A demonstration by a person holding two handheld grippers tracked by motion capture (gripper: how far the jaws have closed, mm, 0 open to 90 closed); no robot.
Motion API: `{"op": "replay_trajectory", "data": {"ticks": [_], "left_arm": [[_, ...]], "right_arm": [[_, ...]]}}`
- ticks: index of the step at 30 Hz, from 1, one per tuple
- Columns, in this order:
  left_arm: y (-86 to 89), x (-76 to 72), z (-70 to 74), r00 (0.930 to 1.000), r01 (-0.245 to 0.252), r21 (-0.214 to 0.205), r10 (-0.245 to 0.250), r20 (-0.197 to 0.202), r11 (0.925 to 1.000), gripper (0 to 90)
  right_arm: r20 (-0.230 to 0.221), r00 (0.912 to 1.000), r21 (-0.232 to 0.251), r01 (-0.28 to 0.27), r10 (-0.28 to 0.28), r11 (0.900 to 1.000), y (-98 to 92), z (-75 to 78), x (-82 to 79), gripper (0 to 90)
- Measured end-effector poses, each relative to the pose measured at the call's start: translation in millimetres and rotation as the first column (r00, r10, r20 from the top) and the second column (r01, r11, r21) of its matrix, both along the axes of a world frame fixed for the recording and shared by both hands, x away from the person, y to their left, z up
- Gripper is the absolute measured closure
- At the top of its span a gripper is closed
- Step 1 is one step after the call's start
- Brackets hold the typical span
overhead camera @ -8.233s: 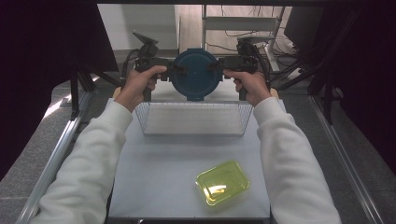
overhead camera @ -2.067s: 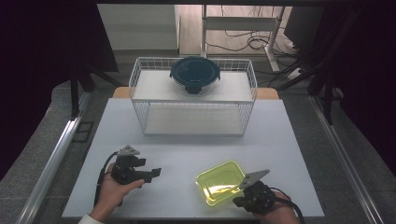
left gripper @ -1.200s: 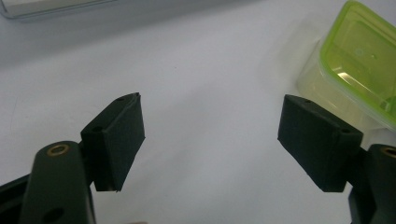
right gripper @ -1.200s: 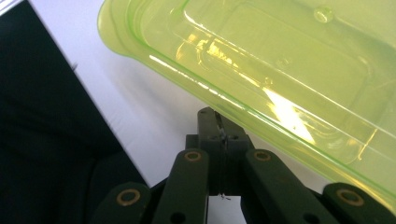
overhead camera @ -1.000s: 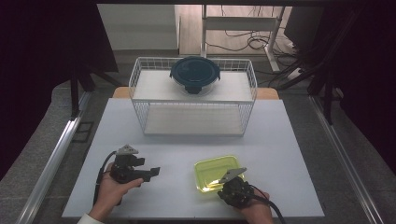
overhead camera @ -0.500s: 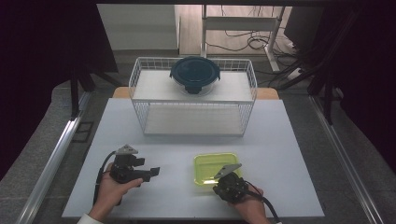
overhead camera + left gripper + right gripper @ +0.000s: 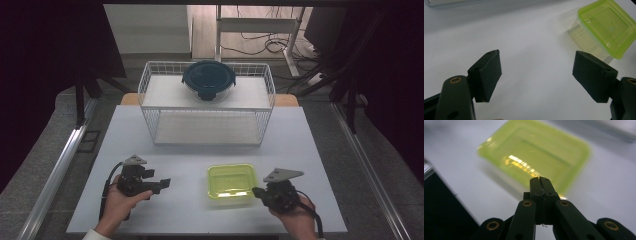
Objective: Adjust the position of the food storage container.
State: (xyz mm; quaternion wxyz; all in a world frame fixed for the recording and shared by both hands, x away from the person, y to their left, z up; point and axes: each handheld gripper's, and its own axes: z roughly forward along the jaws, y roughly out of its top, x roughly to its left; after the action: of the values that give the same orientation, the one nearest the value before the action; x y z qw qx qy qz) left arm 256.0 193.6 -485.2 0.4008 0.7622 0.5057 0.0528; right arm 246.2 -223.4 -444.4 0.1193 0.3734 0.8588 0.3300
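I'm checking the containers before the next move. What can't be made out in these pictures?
- Round lidded container in the wire basket, high view: its dark lid hides any contents.
- Yellow-green container, right gripper view: blurred; the shut right gripper covers its near edge.
- Left gripper view: frame edge cuts its corner.

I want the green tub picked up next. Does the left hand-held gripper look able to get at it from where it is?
Probably yes. The left hand-held gripper has its jaws open and faces the green tub across bare table. The shut right hand-held gripper sits at the tub's far side, off that path.
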Motion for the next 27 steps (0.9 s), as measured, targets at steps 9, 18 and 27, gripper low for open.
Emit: {"op": "replay_trajectory", "data": {"ticks": [9,18,27], "left_arm": [[-0.1,-0.4,-0.1,1.0,-0.001,-0.001,0.001,-0.005,1.0,22.9],[1.9,-0.6,-1.8,0.9998,-0.008,-0.014,0.008,-0.016,0.9999,23.0],[0.7,-0.2,-2.5,0.9998,-0.002,-0.011,0.002,-0.02,0.9999,23.0]], "right_arm": [[-0.044,0.9908,-0.041,0.126,-0.128,0.9912,-27.3,-26.6,32.1,89.0],[-0.071,0.9919,-0.073,0.101,-0.106,0.9922,-13.6,-39.8,41.6,89.0],[-0.077,0.9914,-0.091,0.099,-0.106,0.9909,-7.7,-42.4,43.3,89.0]]}}
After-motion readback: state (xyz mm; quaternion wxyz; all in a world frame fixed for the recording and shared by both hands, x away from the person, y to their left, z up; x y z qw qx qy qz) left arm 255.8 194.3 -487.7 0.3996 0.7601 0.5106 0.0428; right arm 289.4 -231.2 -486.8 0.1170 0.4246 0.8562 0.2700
